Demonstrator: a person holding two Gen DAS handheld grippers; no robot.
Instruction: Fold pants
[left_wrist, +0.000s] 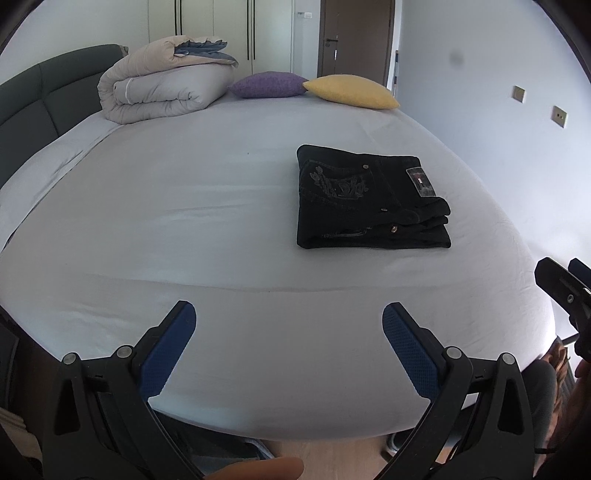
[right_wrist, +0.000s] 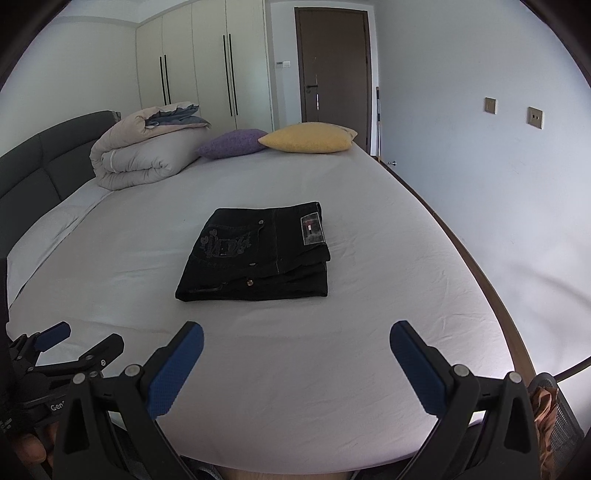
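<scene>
**Folded pants lie on the bed, both grippers released**

Black pants (right_wrist: 258, 254), folded square, lie mid-bed at 12 o'clock from the right gripper (right_wrist: 296, 341), well apart from it. The left gripper (left_wrist: 289, 323) hangs spread and empty near the bed (left_wrist: 184, 221) edge. Bare sheet surrounds the pants.

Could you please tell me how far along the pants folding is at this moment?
Folding looks done: the black pants lie as a compact stack on the bed sheet. Nothing is in hand; the left gripper and right gripper hang open, short of the pants. Nothing obvious remains.
</scene>
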